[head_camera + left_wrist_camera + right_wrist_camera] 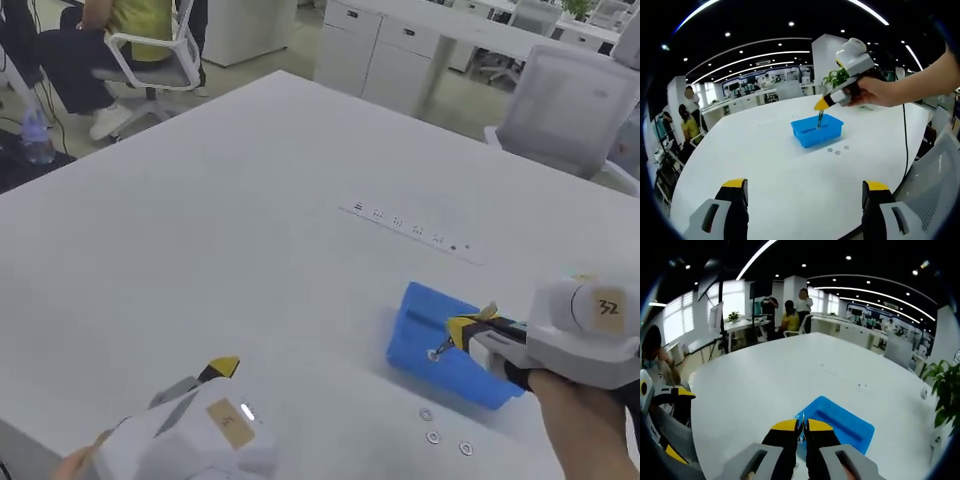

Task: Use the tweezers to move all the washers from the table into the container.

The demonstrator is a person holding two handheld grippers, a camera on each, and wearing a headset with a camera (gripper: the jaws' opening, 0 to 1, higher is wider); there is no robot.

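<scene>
- White table (200, 250) fills the frame.
- Blue container (415, 315) sits lower right.
- Left gripper (805, 186): jaws wide apart, holding nothing.
- Right gripper (465, 328): jaws pinched on tweezers (438, 350), tips over the container.
- Three washers (433, 437) on the table, just below the container.

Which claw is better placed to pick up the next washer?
Right, likely: the right claw, shut on the tweezers, is over the container, with the washers just beside it. The left claw is open and farther away.
</scene>
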